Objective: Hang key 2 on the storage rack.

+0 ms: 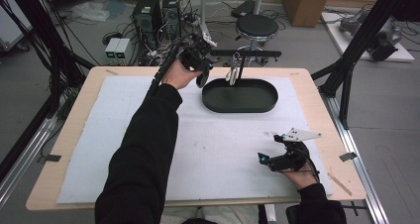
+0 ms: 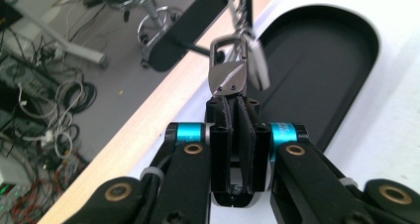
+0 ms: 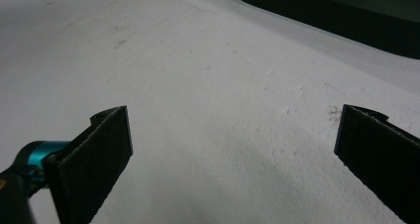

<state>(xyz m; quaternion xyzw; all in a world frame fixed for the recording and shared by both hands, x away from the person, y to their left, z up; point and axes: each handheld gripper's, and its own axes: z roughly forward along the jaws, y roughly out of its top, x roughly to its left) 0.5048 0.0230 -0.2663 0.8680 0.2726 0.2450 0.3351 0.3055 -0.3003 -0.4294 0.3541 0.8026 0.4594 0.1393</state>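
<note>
The left gripper [image 2: 233,102] is held at the table's [image 1: 317,110] far edge, jaws clamped on a metal key clip [image 2: 229,75] beside the black tray's [image 1: 262,102] left rim. The right gripper [image 1: 267,147], jaws wide apart, is rested near the front-right corner, with bare white mat [image 1: 114,135] between them.
</note>
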